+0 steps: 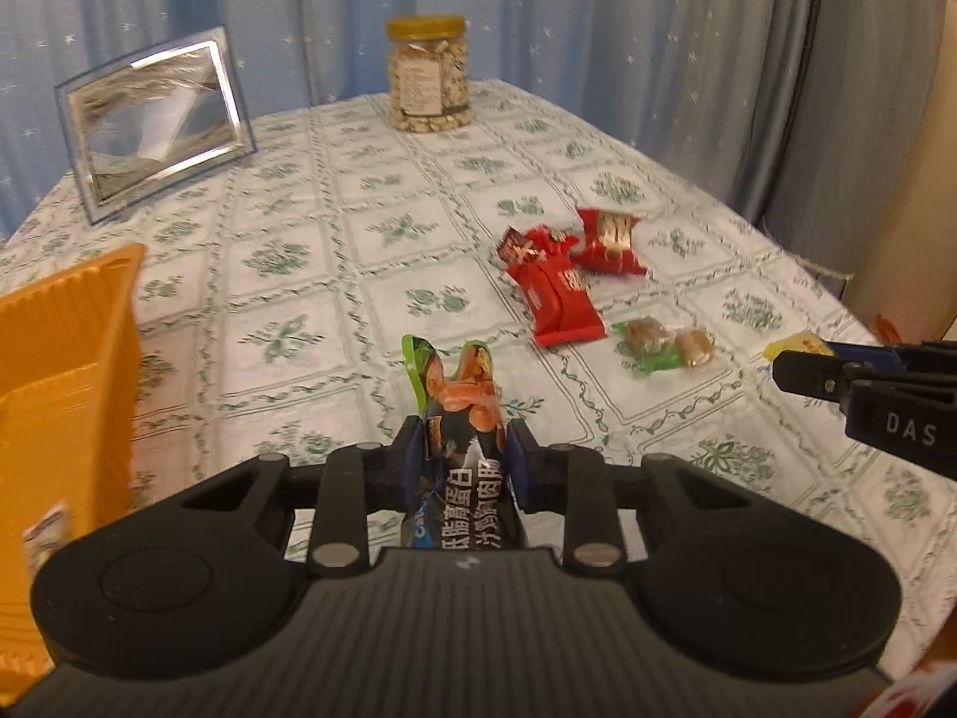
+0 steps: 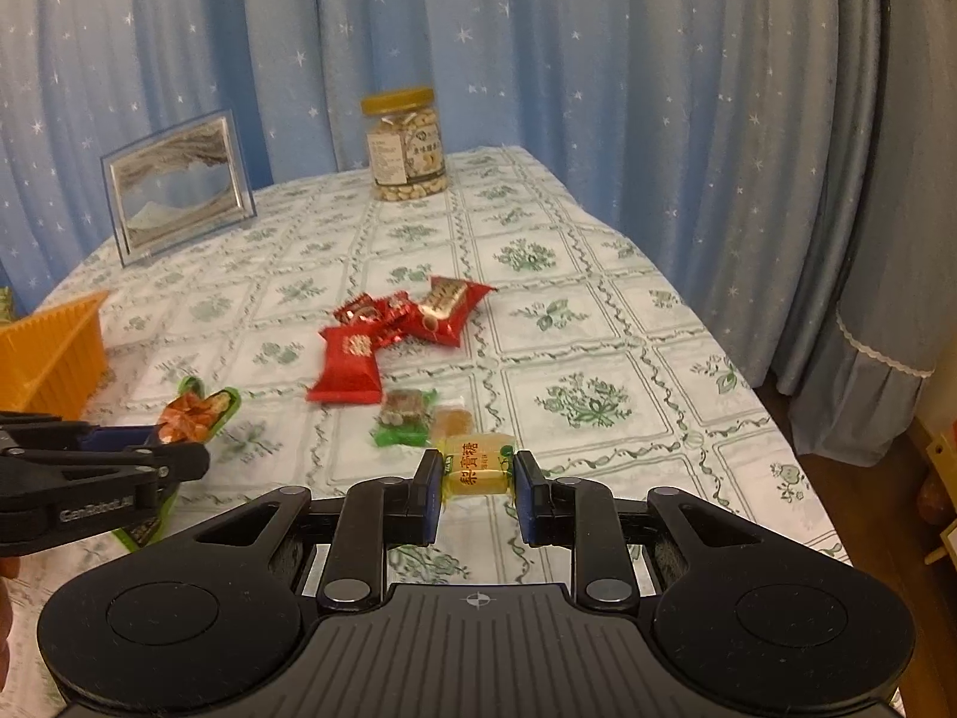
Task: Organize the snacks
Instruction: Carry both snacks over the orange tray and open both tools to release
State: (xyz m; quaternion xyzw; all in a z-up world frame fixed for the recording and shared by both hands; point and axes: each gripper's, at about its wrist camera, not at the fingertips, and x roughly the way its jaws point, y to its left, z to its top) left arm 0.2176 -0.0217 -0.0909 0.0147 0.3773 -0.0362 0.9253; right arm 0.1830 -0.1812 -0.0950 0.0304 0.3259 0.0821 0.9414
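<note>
A table under a green-patterned white tablecloth point(image 2: 538, 323) fills both views, backed by a blue star-print curtain point(image 2: 538, 60). At its left edge stands one orange ribbed tray point(image 1: 54, 371). Toward the back stand one glass picture frame point(image 1: 155, 119), leaning, and one yellow-lidded jar of nuts point(image 2: 407, 146), well apart from each other.

Mid-table lie three red snack packets point(image 2: 353, 365), touching in a loose cluster. Just beside them lie one green-wrapped candy point(image 2: 404, 419) and one clear-wrapped amber candy point(image 2: 454, 422), side by side.

The left gripper point(image 1: 463, 461) is closed tight on one long green-and-dark sausage packet point(image 1: 460, 407), held above the cloth near the tray. The right gripper point(image 2: 477, 481) is pinched on one yellow candy point(image 2: 475, 469), right next to the two small candies. Nothing stands between either gripper and the tray.
</note>
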